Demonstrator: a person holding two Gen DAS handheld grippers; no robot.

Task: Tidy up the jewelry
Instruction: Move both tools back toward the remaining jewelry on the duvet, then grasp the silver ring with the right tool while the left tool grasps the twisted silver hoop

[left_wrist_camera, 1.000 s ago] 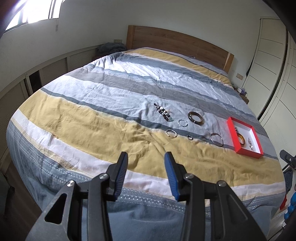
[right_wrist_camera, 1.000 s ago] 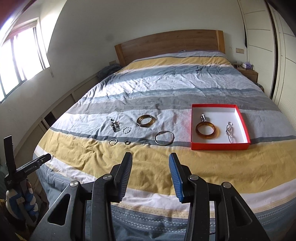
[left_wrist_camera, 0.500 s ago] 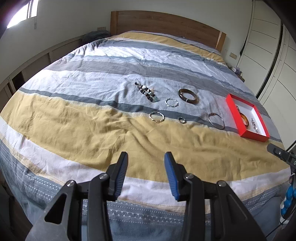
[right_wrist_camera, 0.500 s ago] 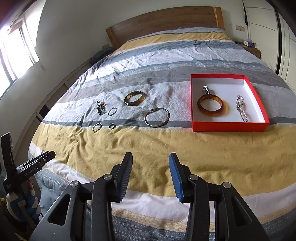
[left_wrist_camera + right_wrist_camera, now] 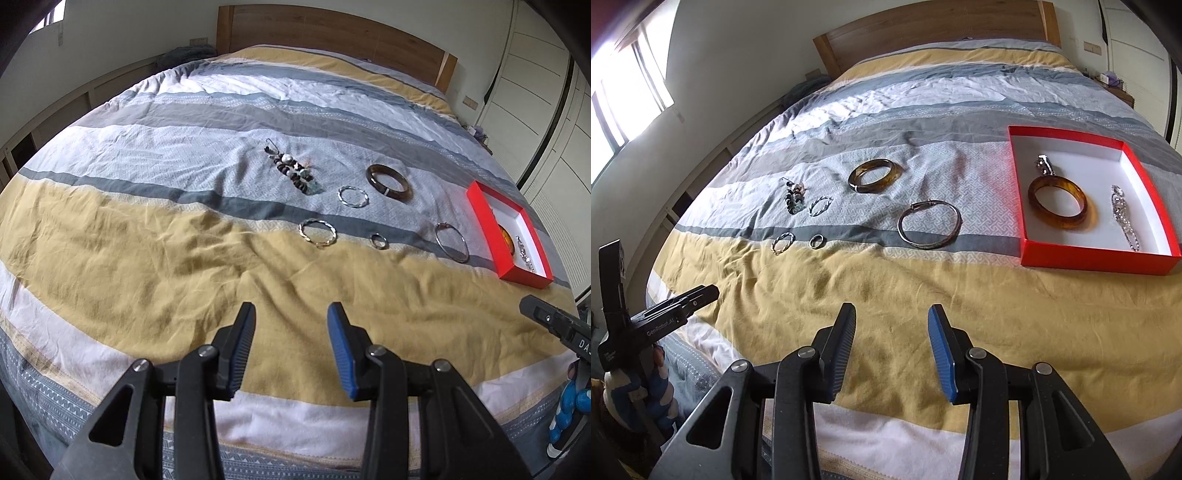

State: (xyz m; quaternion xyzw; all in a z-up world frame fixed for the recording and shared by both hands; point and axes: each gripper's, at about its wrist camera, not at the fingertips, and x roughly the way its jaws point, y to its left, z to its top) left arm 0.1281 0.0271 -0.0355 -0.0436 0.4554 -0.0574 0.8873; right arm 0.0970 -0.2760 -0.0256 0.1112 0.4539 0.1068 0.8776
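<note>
- Up close, the left gripper has its jaws apart with nothing between them; only the yellow band of the striped bedspread shows in the gap.
- The right gripper is likewise parted and empty, hanging over the same yellow band.
- Each gripper shows at the edge of the other's view, held by a hand in a blue-and-white glove.
- Beyond the fingers, loose jewelry lies on the grey and white stripes: a small ring beside a twisted silver ring, both at the edge of the yellow band.
- Just past those lie another twisted silver ring and a beaded cluster, close together.
- A thin silver bangle lies flat between the small pieces and the box, with a brown bangle farther up the bed.
- The red box, white inside, sits open on the bedspread to the right, well apart from both grippers.
- Inside it an amber bangle lies flat, a silver clasp piece touches its far edge, and a silver chain lies along the right side.
- Farthest off stands a wooden headboard.
</note>
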